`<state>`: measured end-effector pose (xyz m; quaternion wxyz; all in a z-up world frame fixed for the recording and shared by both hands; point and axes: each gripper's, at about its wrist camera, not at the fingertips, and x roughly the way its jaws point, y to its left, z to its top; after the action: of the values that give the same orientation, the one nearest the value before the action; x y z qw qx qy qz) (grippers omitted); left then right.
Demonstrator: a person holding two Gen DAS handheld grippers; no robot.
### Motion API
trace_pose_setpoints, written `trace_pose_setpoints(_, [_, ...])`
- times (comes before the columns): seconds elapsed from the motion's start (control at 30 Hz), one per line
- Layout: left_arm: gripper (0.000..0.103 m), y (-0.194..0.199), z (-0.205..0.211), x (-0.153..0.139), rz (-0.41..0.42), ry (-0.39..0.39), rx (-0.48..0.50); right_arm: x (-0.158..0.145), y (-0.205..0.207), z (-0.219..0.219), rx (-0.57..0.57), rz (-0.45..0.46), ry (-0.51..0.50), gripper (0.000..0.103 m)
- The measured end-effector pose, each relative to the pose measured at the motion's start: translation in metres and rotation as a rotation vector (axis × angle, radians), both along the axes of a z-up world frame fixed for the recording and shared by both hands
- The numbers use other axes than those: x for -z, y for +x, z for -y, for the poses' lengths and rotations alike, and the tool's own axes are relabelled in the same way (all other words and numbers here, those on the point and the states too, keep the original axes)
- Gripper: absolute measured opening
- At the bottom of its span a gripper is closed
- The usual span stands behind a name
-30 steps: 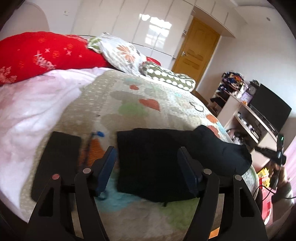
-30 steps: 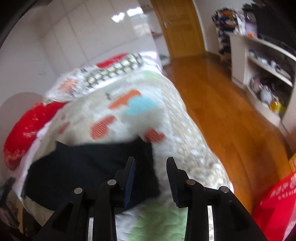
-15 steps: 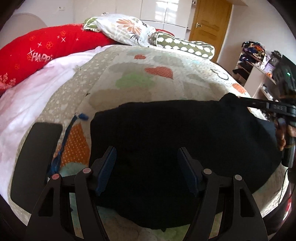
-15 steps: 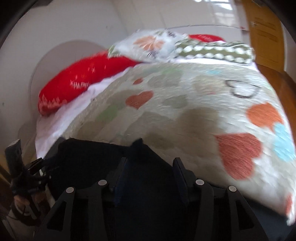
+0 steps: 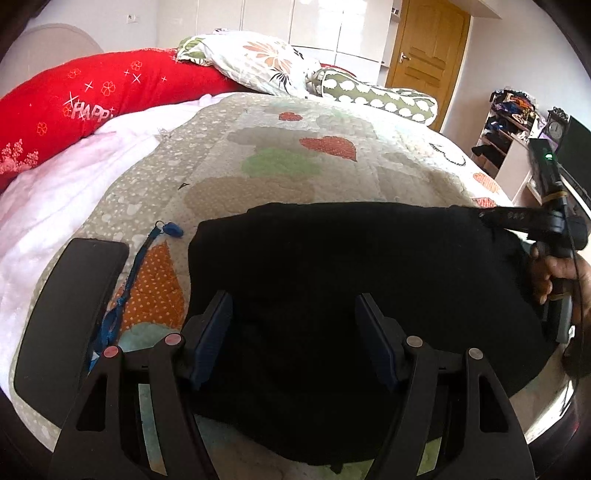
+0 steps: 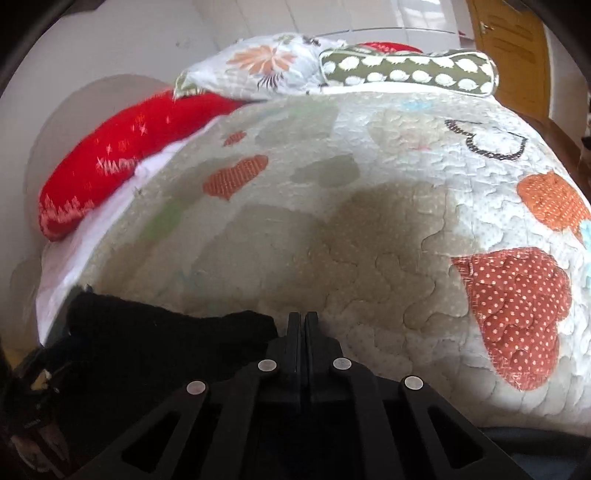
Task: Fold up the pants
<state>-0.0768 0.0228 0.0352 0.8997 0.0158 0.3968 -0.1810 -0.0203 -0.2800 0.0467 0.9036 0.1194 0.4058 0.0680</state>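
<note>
You are working over a bed covered by a pale quilted bedspread (image 5: 332, 177) patched with red, orange and green hearts, with a white sheet (image 5: 55, 195) showing along its left side. The folded black pants (image 5: 351, 266) lie across the near part of that quilt. Your left gripper (image 5: 293, 325) hangs over them with its jaws spread apart and nothing pinched. Your right gripper (image 6: 303, 325) has just snapped its jaws together; whether they pinch the pants' far right corner you cannot tell. A long red cushion (image 5: 85, 99), a floral pillow (image 5: 258, 62) and a green spotted bolster (image 5: 376, 96) line the head end. Behind stand white glossy wardrobes (image 5: 332, 26), a wooden door (image 5: 428, 51) and cluttered shelves (image 5: 513, 122).
</note>
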Motion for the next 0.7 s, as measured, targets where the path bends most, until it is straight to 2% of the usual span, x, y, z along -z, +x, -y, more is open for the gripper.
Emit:
trace_pose_setpoints(0.1, [0.069,-0.001,-0.005,-0.013,-0.011,-0.036,-0.019,-0.021,-0.025,0.011,0.035,0.046,0.000,0.003])
trace_pose_setpoints(0.2, [0.069,-0.006,-0.006,-0.030,0.022,-0.079,-0.032,-0.038,-0.064,0.026,0.053,0.091,-0.005,0.008])
trace_pose_setpoints(0.23, [0.069,-0.008,-0.003,-0.035,0.033,-0.088,-0.024,-0.042,-0.076,0.032,0.069,0.101,-0.008,0.015])
trace_pose_setpoints(0.27, [0.069,-0.011,0.000,-0.039,0.040,-0.091,-0.011,-0.046,-0.090,0.042,0.096,0.111,-0.017,0.029])
trace_pose_setpoints(0.33, [0.069,-0.014,0.008,-0.042,0.052,-0.087,0.012,-0.052,-0.117,0.061,0.155,0.129,-0.044,0.045])
trace_pose_setpoints(0.4, [0.069,-0.013,0.016,-0.041,0.053,-0.078,0.024,-0.052,-0.138,0.079,0.188,0.130,-0.053,0.045])
trace_pose_setpoints(0.53, [0.069,-0.001,0.022,-0.031,0.023,-0.071,0.000,-0.040,-0.158,0.092,0.156,0.092,-0.032,0.045])
trace_pose_setpoints(0.63, [0.069,0.013,0.019,-0.023,0.005,-0.053,-0.057,-0.023,-0.155,0.105,0.250,0.036,-0.108,0.045])
trace_pose_setpoints(0.7, [0.069,0.024,0.014,-0.016,-0.032,-0.068,-0.081,-0.011,-0.151,0.123,0.326,0.003,-0.121,0.040])
